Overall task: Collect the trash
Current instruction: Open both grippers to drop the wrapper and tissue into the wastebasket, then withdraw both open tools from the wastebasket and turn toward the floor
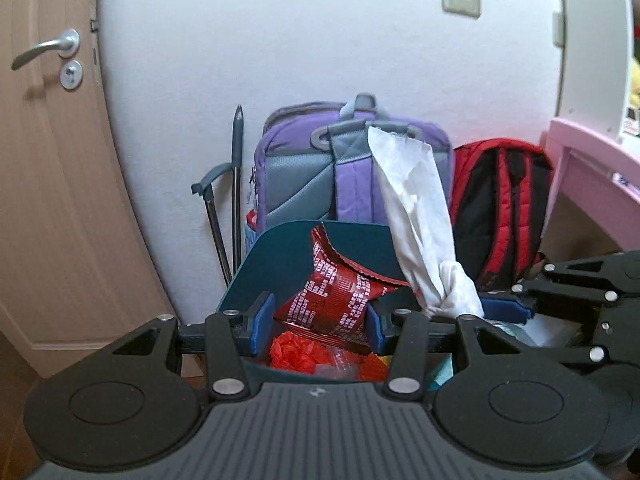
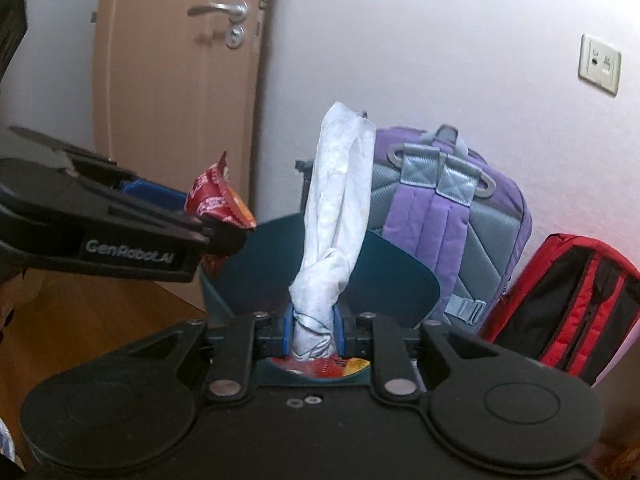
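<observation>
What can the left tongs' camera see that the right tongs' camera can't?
Only the left wrist view shows the pink furniture, the crumpled red trash in the bin and a grey stick by the wall. Only the right wrist view shows the wooden floor. Both show the teal bin, the purple backpack, the red backpack, the door handle, the left tongs clamping the red wrapper and the right tongs clamping the white tissue.

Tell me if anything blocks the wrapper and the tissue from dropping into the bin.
Nothing visible does. The left tongs hold the red wrapper and the right tongs the white tissue above the open teal bin, which already holds trash.
</observation>
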`<act>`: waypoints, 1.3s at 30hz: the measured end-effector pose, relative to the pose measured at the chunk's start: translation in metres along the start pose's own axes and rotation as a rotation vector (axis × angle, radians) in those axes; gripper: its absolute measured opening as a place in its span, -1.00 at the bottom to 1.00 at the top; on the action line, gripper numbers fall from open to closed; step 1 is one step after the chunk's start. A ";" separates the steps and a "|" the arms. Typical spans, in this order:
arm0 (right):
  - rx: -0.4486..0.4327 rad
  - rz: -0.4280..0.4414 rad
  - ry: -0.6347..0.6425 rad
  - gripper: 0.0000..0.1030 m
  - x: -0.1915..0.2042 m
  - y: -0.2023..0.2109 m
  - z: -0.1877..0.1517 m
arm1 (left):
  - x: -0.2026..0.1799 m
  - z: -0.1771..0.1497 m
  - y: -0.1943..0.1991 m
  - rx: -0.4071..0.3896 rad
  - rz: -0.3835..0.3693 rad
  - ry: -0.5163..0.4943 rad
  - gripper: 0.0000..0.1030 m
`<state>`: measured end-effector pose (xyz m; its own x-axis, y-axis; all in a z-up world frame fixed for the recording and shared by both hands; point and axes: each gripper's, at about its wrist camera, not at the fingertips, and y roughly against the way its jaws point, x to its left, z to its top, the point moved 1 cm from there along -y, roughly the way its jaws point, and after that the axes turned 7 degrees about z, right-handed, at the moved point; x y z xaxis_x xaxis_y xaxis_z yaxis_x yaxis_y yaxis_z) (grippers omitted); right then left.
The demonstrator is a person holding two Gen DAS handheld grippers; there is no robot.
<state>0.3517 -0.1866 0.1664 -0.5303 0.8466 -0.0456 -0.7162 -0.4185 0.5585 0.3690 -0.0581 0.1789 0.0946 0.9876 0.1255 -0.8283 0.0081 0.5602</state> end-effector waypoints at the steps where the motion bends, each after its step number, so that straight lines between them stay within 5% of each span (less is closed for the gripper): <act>1: 0.010 -0.004 -0.002 -0.63 -0.003 -0.007 -0.001 | -0.001 0.002 -0.008 0.011 0.003 0.002 -0.11; 11: 0.083 0.027 -0.028 -0.62 -0.021 -0.060 -0.011 | -0.009 -0.006 -0.091 0.164 -0.010 -0.034 -0.11; 21: 0.129 0.026 -0.018 -0.48 -0.029 -0.087 -0.021 | -0.009 -0.016 -0.127 0.230 -0.033 -0.037 -0.09; 24: 0.129 0.021 -0.028 -0.46 -0.033 -0.090 -0.022 | -0.006 -0.016 -0.131 0.239 -0.034 -0.012 -0.03; 28: 0.139 0.014 -0.006 -0.41 -0.031 -0.093 -0.023 | -0.004 -0.015 -0.132 0.231 -0.017 0.003 0.36; 39: 0.109 0.017 0.006 -0.09 -0.024 -0.076 -0.022 | 0.002 -0.013 -0.102 0.214 -0.020 0.019 0.37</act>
<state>0.4088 -0.1820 0.1066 -0.5449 0.8376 -0.0402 -0.6536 -0.3942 0.6461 0.4471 -0.0554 0.1114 0.0982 0.9903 0.0984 -0.6903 -0.0034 0.7235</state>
